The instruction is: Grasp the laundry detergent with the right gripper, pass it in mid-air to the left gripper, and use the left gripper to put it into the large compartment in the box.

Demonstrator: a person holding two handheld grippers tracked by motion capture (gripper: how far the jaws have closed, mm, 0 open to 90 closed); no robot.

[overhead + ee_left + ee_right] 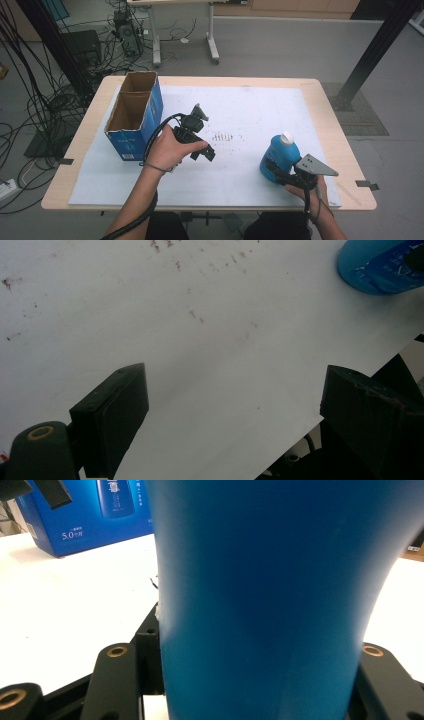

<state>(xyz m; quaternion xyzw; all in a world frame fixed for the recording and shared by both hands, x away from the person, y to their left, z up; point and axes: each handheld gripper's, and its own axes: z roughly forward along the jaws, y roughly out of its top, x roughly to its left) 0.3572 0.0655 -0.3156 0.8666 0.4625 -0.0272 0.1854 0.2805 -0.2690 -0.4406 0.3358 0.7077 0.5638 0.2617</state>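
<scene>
2 grippers are seen: the right gripper (pixel 274 171) is clamped on a blue bottle (pixel 279 156) at the surface's (pixel 250 102) near right; the left gripper (pixel 200 134) is held open, empty. Smooth, rigid plastic, probably weighty; best gripped at the waist.

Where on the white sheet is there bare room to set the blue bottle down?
The widest bare patch of the white sheet lies beyond the blue bottle, toward the far right corner. The near strip between the two hands is bare too. It is crowded on the left, around the open cardboard box and left hand-held gripper.
</scene>
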